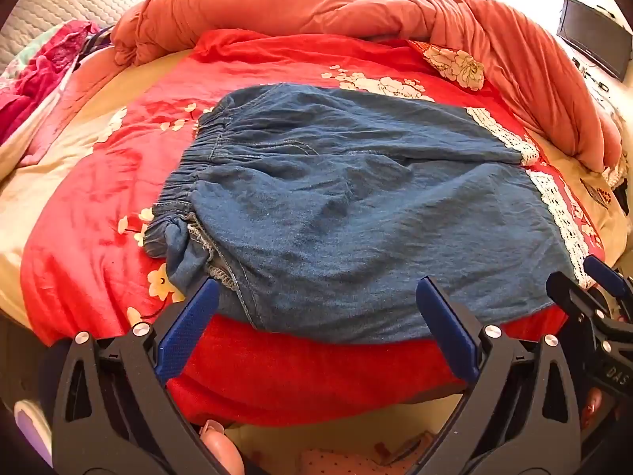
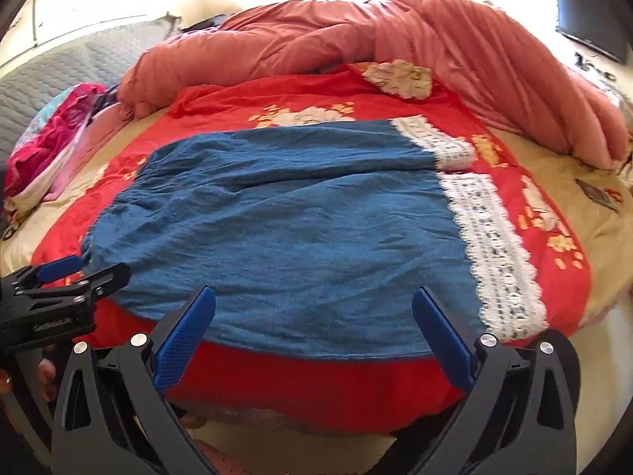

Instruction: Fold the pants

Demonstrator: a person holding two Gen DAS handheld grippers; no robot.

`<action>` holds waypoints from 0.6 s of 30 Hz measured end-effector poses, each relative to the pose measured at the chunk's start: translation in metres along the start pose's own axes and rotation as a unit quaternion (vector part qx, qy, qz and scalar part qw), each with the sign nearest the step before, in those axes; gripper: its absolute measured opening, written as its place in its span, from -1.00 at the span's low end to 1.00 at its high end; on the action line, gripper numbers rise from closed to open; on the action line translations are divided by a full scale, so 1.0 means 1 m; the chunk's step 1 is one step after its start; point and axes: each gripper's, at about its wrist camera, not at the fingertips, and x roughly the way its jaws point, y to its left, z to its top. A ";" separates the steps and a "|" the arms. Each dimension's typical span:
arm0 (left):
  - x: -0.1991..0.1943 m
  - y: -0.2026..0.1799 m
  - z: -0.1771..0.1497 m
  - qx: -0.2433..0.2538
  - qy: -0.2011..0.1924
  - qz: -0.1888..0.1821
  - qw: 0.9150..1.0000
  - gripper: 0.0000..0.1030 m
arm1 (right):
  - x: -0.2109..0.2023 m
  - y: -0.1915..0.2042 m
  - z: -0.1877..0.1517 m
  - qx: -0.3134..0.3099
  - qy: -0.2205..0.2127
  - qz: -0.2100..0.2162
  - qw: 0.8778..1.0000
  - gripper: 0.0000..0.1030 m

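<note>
Blue denim pants [image 1: 356,206] with white lace hems [image 1: 558,206] lie spread flat on a red flowered bedspread [image 1: 99,206], with the elastic waistband [image 1: 198,158] at the left and the legs to the right. They also show in the right wrist view [image 2: 285,229], lace hems [image 2: 498,245] at the right. My left gripper [image 1: 318,297] is open and empty, just above the pants' near edge by the waist. My right gripper [image 2: 314,304] is open and empty over the near edge by the leg. Each gripper shows at the edge of the other's view.
A bunched salmon-pink duvet [image 1: 356,8] lies along the back and right of the bed. Pink clothes [image 1: 35,75] are piled at the far left. A dark screen [image 1: 593,39] stands at the far right. The bed's near edge [image 1: 316,388] drops off below the grippers.
</note>
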 end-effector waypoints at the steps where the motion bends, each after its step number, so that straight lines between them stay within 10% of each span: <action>1: 0.000 0.000 0.000 -0.001 0.000 0.001 1.000 0.82 | 0.000 0.000 0.000 -0.002 -0.001 0.002 1.000 0.92; 18: -0.006 -0.007 0.001 0.009 -0.006 0.000 1.000 0.82 | -0.008 0.006 -0.001 -0.014 -0.009 -0.026 1.000 0.92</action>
